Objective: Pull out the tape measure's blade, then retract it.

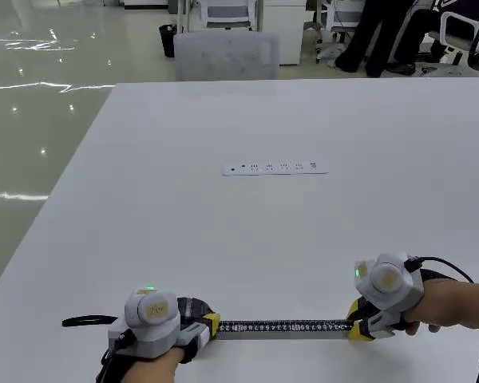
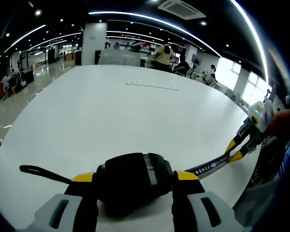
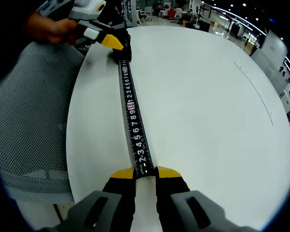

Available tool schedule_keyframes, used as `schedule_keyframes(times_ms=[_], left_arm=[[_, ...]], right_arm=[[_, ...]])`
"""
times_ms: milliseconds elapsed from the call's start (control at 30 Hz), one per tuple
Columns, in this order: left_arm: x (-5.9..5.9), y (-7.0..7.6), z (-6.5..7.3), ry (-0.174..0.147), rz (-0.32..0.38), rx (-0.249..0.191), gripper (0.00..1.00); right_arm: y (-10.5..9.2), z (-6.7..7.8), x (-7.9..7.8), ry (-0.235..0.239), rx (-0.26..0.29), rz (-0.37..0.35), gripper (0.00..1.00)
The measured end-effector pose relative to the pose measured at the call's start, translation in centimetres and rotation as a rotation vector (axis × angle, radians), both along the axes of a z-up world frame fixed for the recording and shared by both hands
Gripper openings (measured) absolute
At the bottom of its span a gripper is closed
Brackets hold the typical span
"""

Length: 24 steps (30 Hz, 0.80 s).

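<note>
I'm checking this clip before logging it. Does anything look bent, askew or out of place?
Nothing stands out. The blade runs straight and flat along the table, from the case clamped in the left gripper to its tip pinched by the right gripper. A power strip lies flat farther back.

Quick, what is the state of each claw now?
Left claw: closed on the tape measure case.
Right claw: closed on the blade end.
</note>
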<state>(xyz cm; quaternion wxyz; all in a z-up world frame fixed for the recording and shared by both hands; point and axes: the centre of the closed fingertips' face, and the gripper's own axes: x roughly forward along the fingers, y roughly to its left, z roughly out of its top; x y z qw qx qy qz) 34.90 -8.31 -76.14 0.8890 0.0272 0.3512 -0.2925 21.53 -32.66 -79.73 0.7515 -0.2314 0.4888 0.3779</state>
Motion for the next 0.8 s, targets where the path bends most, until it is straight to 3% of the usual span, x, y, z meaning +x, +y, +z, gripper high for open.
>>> schedule_keyframes(times_ms=[233, 500, 633, 800], left_arm=[[0.0, 0.0, 0.0, 0.003, -0.006, -0.007, 0.58], [0.1, 0.0, 0.1, 0.02, -0.012, -0.009, 0.57], [0.1, 0.0, 0.1, 0.031, -0.043, -0.012, 0.57], [0.0, 0.0, 0.0, 0.035, -0.045, -0.01, 0.57]], right_arm=[[0.1, 0.0, 0.0, 0.007, 0.004, -0.003, 0.14], [-0.1, 0.0, 0.4, -0.024, 0.004, 0.028, 0.14], [0.9, 0.6, 0.7, -0.02, 0.066, 0.011, 0.14], [1.5, 0.3, 1.0, -0.018, 0.06, 0.021, 0.14]])
